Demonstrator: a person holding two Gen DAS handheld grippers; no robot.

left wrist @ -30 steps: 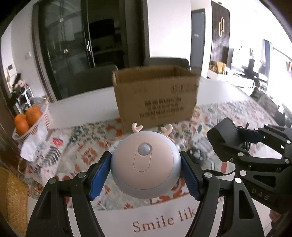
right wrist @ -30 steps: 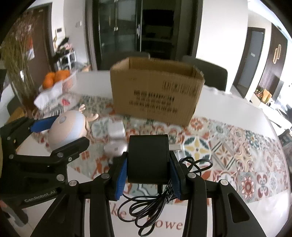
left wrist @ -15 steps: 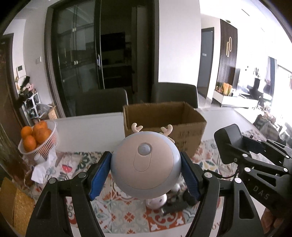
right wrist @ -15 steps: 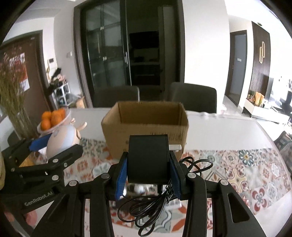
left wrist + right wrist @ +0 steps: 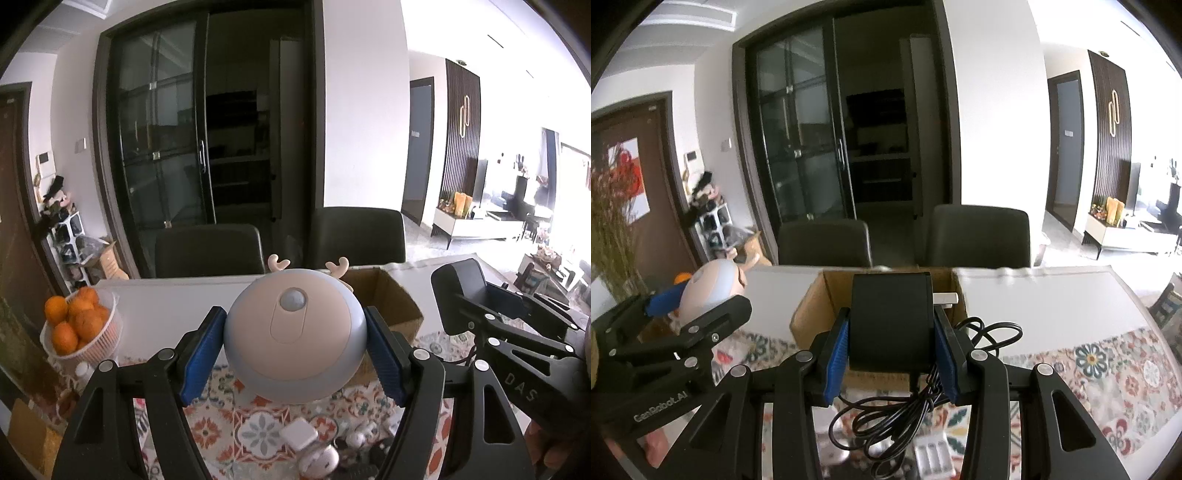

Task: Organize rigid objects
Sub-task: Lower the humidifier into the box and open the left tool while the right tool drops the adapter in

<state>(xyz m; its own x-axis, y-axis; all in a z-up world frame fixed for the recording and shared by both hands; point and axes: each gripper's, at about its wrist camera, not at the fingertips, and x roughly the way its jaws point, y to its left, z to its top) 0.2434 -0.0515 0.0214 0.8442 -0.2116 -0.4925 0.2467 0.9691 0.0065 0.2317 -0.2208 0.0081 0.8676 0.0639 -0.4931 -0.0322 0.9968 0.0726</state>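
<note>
My left gripper (image 5: 293, 350) is shut on a round blue-and-pink deer night light (image 5: 295, 332) with small antlers, held well above the table. My right gripper (image 5: 891, 341) is shut on a black power adapter (image 5: 891, 325) whose black cable (image 5: 908, 410) hangs in loops below it. An open cardboard box (image 5: 820, 314) stands on the table just beyond and below the adapter; in the left wrist view the box (image 5: 395, 302) shows behind and right of the night light. The right gripper (image 5: 480, 314) shows at right in the left wrist view.
A white basket of oranges (image 5: 79, 328) stands at the table's left. Small white gadgets (image 5: 299, 435) lie on the patterned table runner (image 5: 1108, 365) below the grippers. Two dark chairs (image 5: 979, 236) stand behind the table. Dried flowers (image 5: 609, 236) rise at far left.
Both grippers have risen and tilted up with their loads. The box now sits lower in both views, its open top showing below the adapter.
</note>
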